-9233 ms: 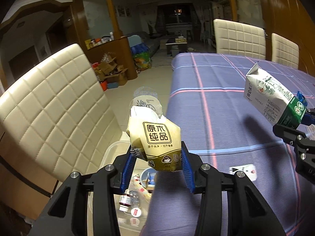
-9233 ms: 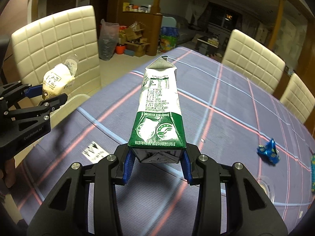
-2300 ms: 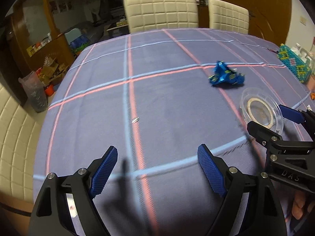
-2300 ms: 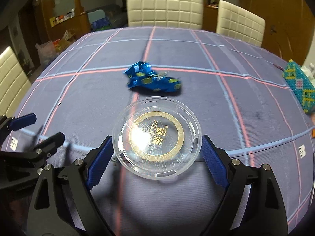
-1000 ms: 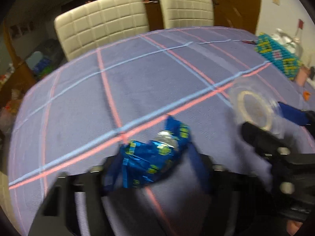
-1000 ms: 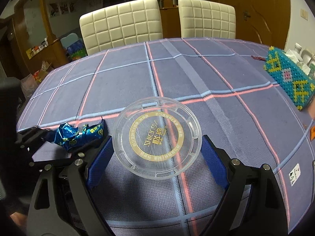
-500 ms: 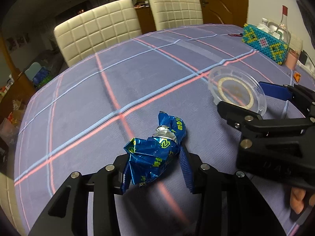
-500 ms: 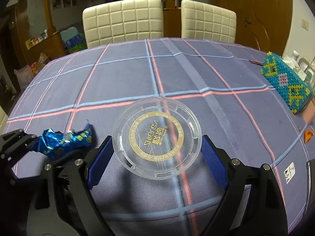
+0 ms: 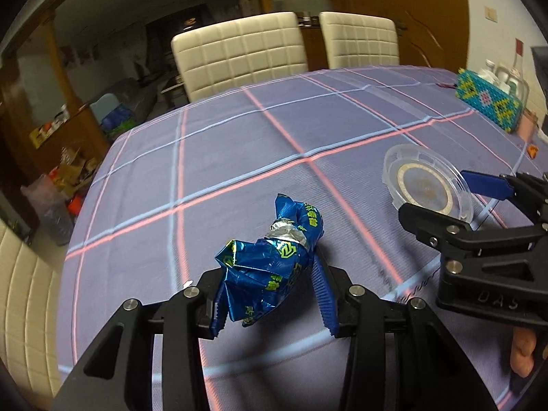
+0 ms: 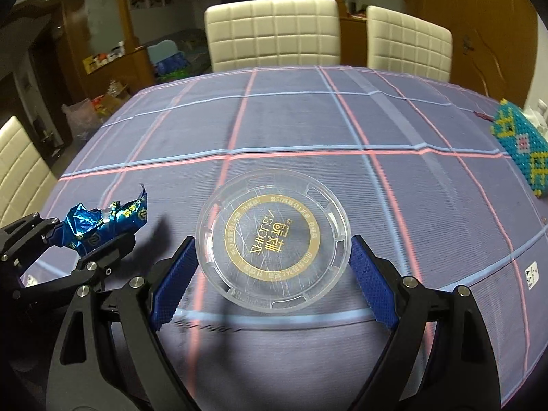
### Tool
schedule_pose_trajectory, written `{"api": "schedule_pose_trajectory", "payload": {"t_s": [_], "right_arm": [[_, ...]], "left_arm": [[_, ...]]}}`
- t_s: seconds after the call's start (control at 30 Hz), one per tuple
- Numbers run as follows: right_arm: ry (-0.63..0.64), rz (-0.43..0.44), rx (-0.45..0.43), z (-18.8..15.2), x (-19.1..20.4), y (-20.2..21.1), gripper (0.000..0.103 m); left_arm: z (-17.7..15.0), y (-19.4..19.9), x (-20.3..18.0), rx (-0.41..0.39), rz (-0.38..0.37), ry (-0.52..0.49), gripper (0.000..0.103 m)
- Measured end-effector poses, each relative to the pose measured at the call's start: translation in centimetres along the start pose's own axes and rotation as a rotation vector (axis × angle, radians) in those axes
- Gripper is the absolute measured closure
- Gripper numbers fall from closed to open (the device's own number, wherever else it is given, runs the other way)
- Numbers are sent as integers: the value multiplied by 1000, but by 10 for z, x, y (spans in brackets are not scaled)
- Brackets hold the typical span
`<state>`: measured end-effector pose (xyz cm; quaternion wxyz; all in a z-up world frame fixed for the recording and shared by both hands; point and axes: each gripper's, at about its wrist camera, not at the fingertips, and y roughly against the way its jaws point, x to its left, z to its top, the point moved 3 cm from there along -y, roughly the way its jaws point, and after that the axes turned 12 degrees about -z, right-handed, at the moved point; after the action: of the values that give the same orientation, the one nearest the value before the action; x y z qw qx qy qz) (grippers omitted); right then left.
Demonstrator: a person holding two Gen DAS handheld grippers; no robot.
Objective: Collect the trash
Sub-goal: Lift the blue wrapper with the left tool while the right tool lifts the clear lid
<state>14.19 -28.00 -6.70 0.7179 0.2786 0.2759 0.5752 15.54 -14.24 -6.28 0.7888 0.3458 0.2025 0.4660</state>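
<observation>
Above the table (image 9: 239, 144), both grippers hold trash clear of the cloth. Tablecloth: purple-blue woven fabric, fine ribbed texture, crossed by pink and pale-blue stripes in a wide grid.

Left gripper (image 9: 270, 287): black plastic arms with silver screw heads; blue ribbed pads (image 9: 323, 294). Jaws clamped on a crumpled wrapper (image 9: 270, 267). Wrapper is glossy blue foil with yellow-green print, sharply creased, silver lining exposed at a twisted waist near its upper end. It stands up out of the jaws, tilted to the right. In the right wrist view the same wrapper (image 10: 106, 224) shows at far left, one torn corner pointing upward, with the left gripper (image 10: 85, 239) closed around it.

Right gripper (image 10: 272, 267): same black build, blue ribbed pads (image 10: 371, 281). Jaws set wide and pressed against opposite edges of a round lid (image 10: 273, 243). Lid is clear thin plastic, a shallow disc with a raised rim and slot-shaped marks spaced around it, fine scratches over the face, and a gold printed ring with mirrored lettering at the centre. It is held nearly flat, face toward the camera. From the left wrist view the lid (image 9: 428, 183) sits to the right of the wrapper, apart from it, held by the right gripper (image 9: 441, 198).

Far right edge of the table: a beaded box (image 10: 522, 150), turquoise with yellow and pink pattern, bumpy surface. Behind the table: two cream chairs (image 10: 274, 34), quilted in squares.
</observation>
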Motion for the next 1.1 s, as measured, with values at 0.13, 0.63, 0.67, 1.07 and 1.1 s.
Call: {"api": "schedule_pose_trajectory", "payload": {"t_s": [0.13, 0.63, 0.67, 1.07, 1.1], "right_arm": [[22, 19, -2, -5, 11, 8, 16], [104, 86, 30, -23, 61, 27, 16], [115, 89, 27, -24, 66, 29, 16], [262, 142, 9, -32, 144, 51, 16], [276, 148, 8, -33, 152, 53, 16]], "left_arm": [[-8, 13, 10, -11, 26, 34, 62], [-45, 53, 62, -46, 34, 209, 62], [-49, 56, 66, -48, 33, 221, 62], [-92, 87, 130, -72, 140, 360, 62], [-95, 91, 136, -78, 144, 373, 62]]}}
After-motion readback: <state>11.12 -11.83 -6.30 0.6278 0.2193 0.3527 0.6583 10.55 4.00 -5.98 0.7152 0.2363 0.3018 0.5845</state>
